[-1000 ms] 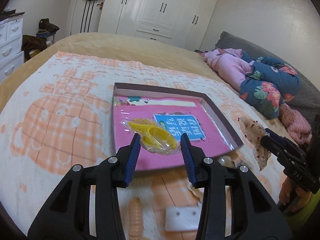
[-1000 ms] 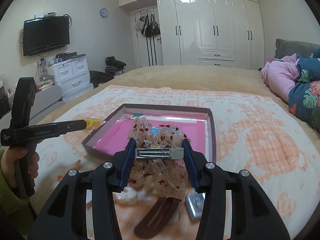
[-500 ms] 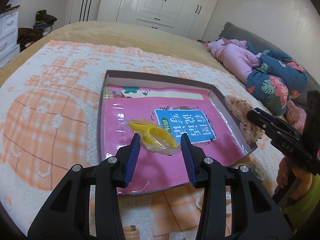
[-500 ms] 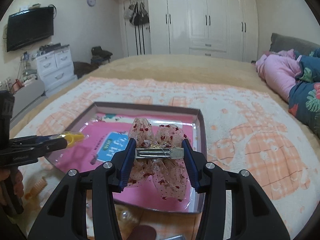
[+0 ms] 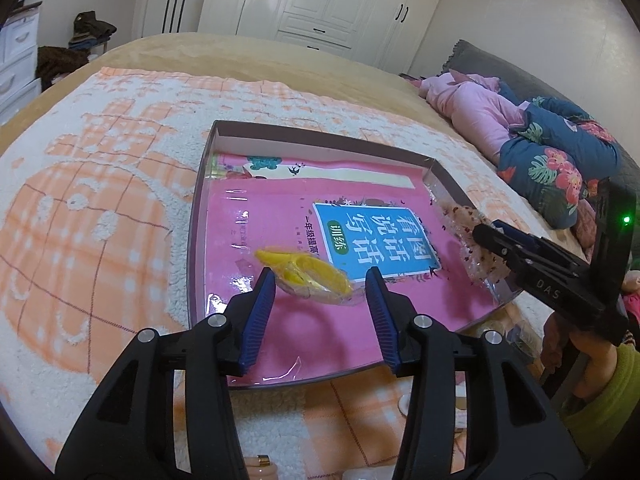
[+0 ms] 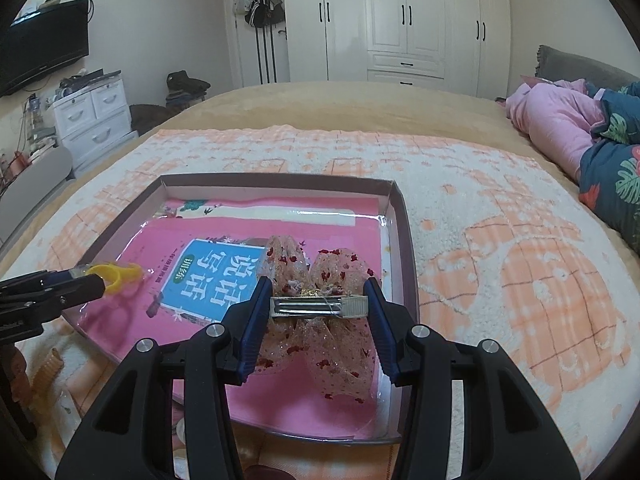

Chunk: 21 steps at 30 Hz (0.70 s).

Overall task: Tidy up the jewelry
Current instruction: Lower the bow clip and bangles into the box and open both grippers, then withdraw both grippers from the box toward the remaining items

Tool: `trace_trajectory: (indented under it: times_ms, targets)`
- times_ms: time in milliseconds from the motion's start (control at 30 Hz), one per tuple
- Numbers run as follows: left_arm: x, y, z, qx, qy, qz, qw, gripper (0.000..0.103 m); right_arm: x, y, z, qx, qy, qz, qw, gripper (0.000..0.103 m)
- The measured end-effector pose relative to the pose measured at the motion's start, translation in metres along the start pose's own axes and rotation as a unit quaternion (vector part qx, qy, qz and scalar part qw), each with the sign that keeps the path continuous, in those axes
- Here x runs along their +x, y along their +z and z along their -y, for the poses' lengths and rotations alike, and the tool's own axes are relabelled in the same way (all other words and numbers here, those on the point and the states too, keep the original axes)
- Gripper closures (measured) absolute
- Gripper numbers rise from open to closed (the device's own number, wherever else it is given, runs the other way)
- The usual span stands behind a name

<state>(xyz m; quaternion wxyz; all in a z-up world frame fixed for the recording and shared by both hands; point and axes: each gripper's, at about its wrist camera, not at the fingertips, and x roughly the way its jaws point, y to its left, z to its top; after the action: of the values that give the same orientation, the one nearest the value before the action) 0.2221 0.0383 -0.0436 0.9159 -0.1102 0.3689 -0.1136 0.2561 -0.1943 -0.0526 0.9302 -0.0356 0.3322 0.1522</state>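
Bow clip (image 6: 320, 307) gripped by right claw (image 6: 319, 300), left claw (image 5: 320, 280) opening around yellow clip (image 5: 306, 276), over tray (image 6: 408, 240)

Both views are evenly and softly lit, bright enough to read print, with no hard light source in sight. Glare streaks the glossy pink sheet (image 5: 280, 216) in the tray, and soft shadows lie on it. Fisheye bending curves the bed (image 6: 500, 208) edges, corners go black, and focus stays sharp.

Two wrist fisheyes over a bed
Both look forward and down, close (each glimpsing the other's gripper), sharing the shallow box (image 5: 440, 172) (image 6: 404, 216).
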Motion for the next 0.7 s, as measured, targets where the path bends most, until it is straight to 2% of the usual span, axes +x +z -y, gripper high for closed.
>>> trace_trajectory:
  times_ms: [33, 167, 267, 400, 500, 700]
  targets:
    - [-0.001, 0.000, 0.000, 0.000, 0.000, 0.002, 1.0000, 0.059, 0.000, 0.000, 0.000, -0.001, -0.002, -0.001, 1.000, 0.056]
    - [-0.006, 0.001, 0.003, 0.010, 0.009, 0.009, 0.9999, 0.055, 0.000, -0.001, 0.000, 0.005, -0.005, -0.005, 1.000, 0.052]
    - [-0.011, 0.002, 0.005, 0.014, 0.009, 0.015, 0.9998, 0.050, -0.007, -0.002, 0.002, 0.008, -0.007, 0.005, 1.000, 0.039]
    - [-0.025, 0.002, 0.009, 0.017, 0.010, 0.036, 0.9992, 0.043, -0.032, -0.004, 0.003, 0.011, -0.017, 0.042, 0.999, 0.032]
    - [-0.042, 0.002, 0.013, 0.019, 0.010, 0.064, 0.9977, 0.032, -0.059, -0.008, 0.002, 0.012, -0.022, 0.082, 0.996, 0.022]
    - [-0.072, -0.001, 0.021, 0.020, 0.021, 0.111, 0.9934, 0.013, -0.105, -0.016, 0.000, 0.004, -0.031, 0.140, 0.990, 0.012]
